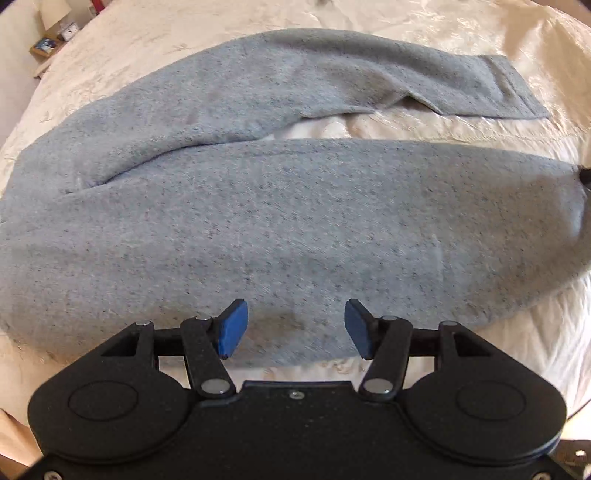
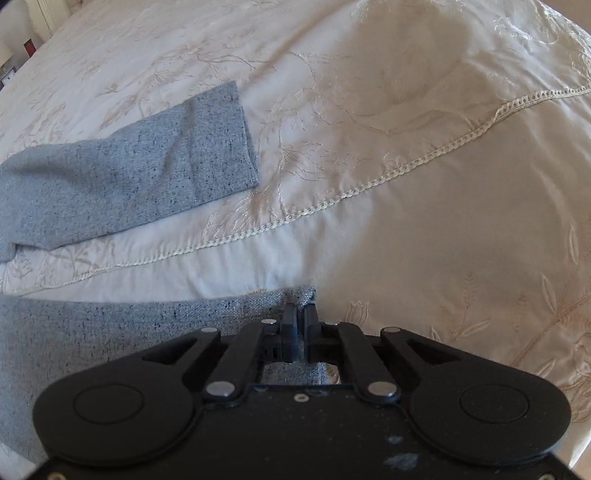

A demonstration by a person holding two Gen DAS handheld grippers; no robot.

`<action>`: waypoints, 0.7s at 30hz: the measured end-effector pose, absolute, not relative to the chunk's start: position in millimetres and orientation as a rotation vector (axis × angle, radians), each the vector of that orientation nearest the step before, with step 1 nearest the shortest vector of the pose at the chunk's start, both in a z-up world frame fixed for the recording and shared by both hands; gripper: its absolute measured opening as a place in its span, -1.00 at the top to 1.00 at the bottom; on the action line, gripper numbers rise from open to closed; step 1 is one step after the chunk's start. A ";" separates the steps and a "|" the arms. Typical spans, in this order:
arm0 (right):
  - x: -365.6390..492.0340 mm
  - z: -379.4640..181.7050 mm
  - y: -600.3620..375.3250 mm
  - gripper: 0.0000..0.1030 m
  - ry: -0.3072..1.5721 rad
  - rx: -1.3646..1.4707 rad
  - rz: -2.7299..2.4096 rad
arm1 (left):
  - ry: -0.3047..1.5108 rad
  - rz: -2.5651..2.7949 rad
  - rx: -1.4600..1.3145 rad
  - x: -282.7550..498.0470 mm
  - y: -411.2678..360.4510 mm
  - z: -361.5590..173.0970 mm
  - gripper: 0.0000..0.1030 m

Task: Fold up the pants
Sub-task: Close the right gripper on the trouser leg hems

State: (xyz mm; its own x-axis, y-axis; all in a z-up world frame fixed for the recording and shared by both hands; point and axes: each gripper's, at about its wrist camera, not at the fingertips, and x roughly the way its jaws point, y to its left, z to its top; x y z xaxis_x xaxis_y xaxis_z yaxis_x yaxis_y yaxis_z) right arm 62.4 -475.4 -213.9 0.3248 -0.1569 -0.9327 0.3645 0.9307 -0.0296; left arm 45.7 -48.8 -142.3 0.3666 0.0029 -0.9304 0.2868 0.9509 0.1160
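Note:
Grey speckled pants (image 1: 258, 221) lie spread on a cream bedspread, legs running to the right and apart in a V. My left gripper (image 1: 295, 328) is open with blue pads, empty, just above the near edge of the near leg. My right gripper (image 2: 300, 314) is shut on the hem corner of the near pant leg (image 2: 147, 325). The far leg's cuff (image 2: 207, 147) lies flat at the left of the right wrist view. A dark bit of the right gripper (image 1: 585, 173) shows at the near leg's end in the left wrist view.
The embroidered cream bedspread (image 2: 424, 184) has a stitched seam running diagonally. A nightstand with a lamp and a small clock (image 1: 55, 33) stands beyond the bed's far left corner.

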 end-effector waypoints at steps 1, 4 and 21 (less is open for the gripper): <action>61.6 -216.1 -471.9 0.92 1.189 0.181 -0.350 | 1.180 -0.152 0.262 50.7 -42.8 -143.4 -0.20; 58.8 -206.5 -463.9 0.73 1.169 0.147 -0.415 | 1.208 -0.109 0.213 62.4 -29.0 -153.9 -0.20; -25.5 -205.2 -410.5 0.98 1.255 0.264 -0.460 | 1.326 0.025 0.294 70.7 96.9 -158.6 -0.26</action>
